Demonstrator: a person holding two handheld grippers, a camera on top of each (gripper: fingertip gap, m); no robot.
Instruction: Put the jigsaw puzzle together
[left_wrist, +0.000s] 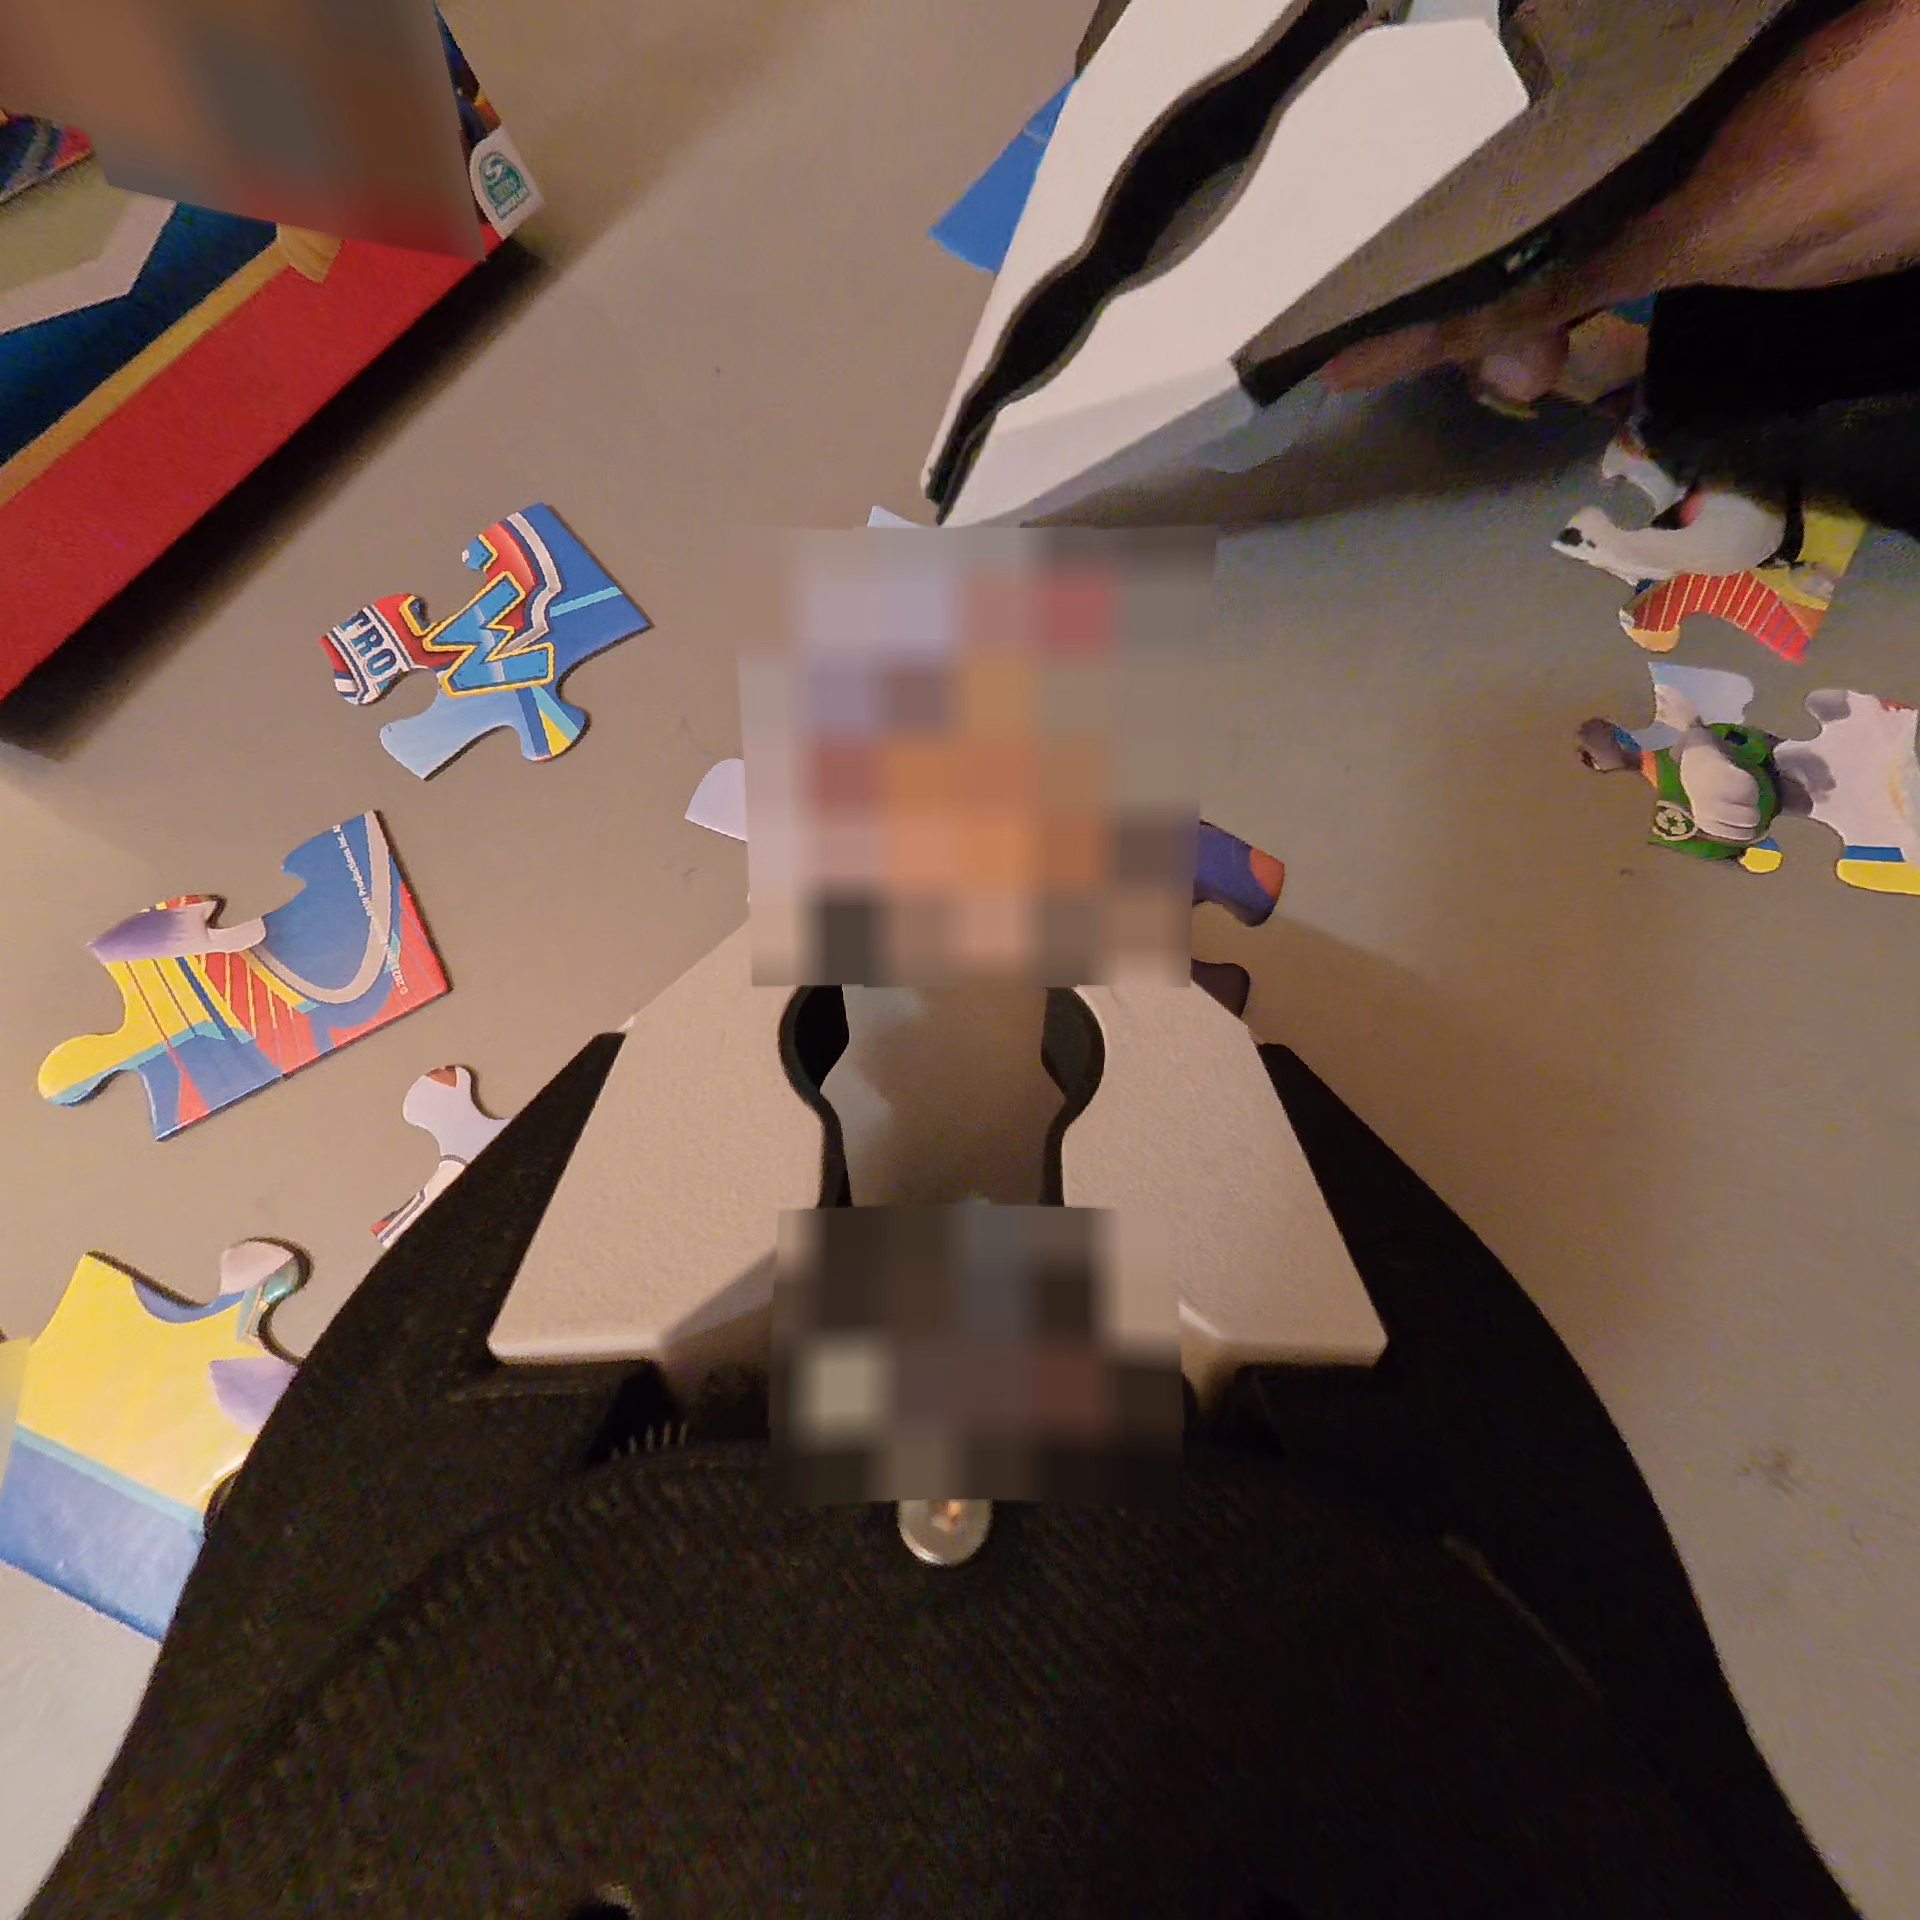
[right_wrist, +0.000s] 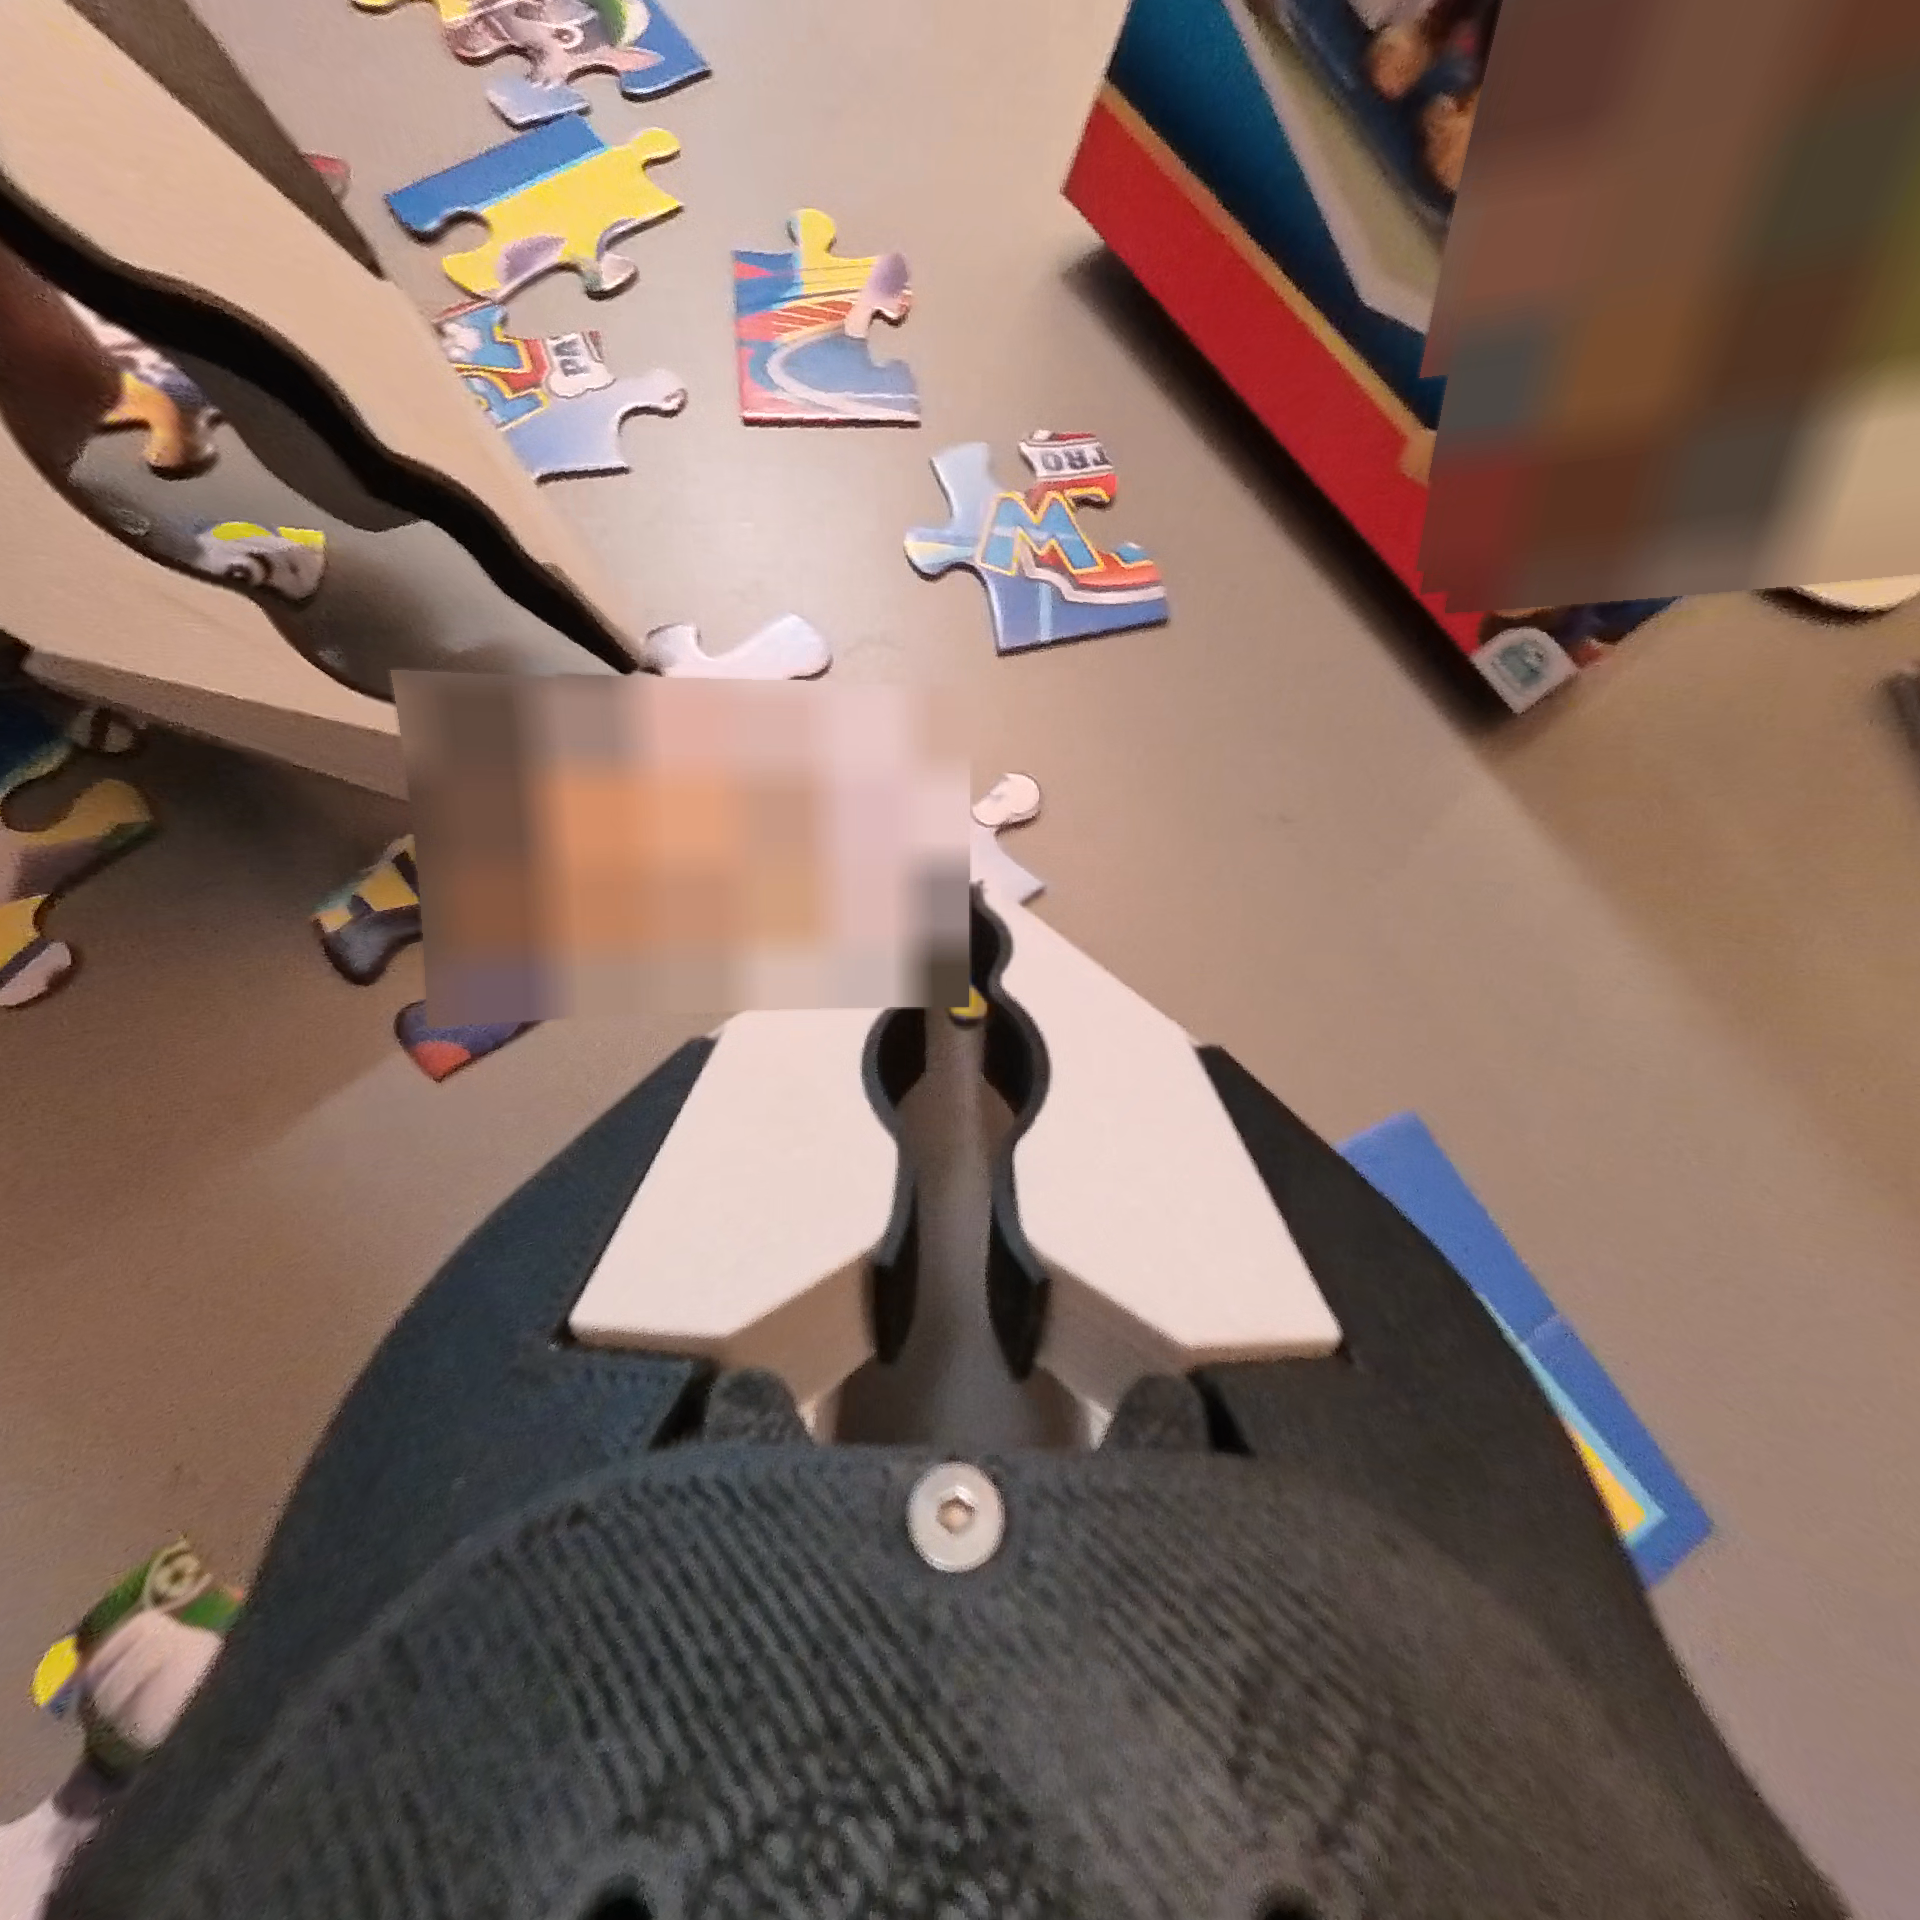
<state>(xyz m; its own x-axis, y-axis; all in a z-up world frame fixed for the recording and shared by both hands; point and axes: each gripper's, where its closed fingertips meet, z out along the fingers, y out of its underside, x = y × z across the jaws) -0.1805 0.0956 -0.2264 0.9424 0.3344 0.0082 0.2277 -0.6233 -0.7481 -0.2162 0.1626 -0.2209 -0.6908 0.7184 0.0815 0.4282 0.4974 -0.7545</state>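
1. Between my two grippers a puzzle piece (left_wrist: 1236, 878) lies flat on the grey table (left_wrist: 1351, 1091). A blur patch covers most of it; only a pale tab and a blue-and-orange tab show at its sides.
2. My left gripper (left_wrist: 940, 987) has its fingers (left_wrist: 1070, 1039) standing apart, with table showing between them. Their tips reach the near edge of the piece under the patch, so I cannot tell whether they touch it.
3. My right gripper (right_wrist: 961, 935) is clenched, its tips drawn together at the far edge of the same piece. The left wrist view shows them (left_wrist: 940, 488) pointing down at that edge. I cannot tell whether they pinch the card or only rest against it.
4. A hand (left_wrist: 1766, 208) holds the right gripper's body.
5. Left of the piece lie a blue lettered piece (left_wrist: 488, 644), a blue, red and yellow piece (left_wrist: 260, 977), and a small pale piece (left_wrist: 447, 1122) just beside my left gripper's body.
6. Nearer the lower left corner sits a yellow and blue piece (left_wrist: 125, 1403).
7. Well to the right lie a red-striped piece (left_wrist: 1725, 603) and a piece with a green-clad pup (left_wrist: 1745, 790), near each other.
8. A red and blue box (left_wrist: 208, 395) stands at the far left of the table.
9. A flat blue and yellow sheet (right_wrist: 1507, 1330) lies beside my right gripper's body.
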